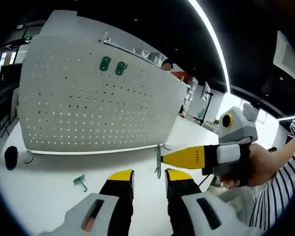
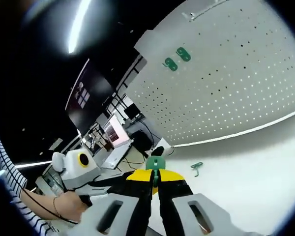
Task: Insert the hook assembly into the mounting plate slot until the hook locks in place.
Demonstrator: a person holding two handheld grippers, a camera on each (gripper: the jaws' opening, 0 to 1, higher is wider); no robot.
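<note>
A white pegboard stands upright on the table, with two green hook plates mounted near its top. My right gripper reaches in from the right, shut on a green hook assembly held upright just in front of my left jaws. My left gripper is open with nothing between its yellow-tipped fingers. In the right gripper view, my right gripper pinches the green hook assembly, facing the pegboard and its two green plates. A spare green hook lies on the table.
The white table runs out in front of the pegboard's lower edge. A black round object sits at the table's left. A person's hand and striped sleeve hold the right gripper. Desks and equipment stand beyond the board.
</note>
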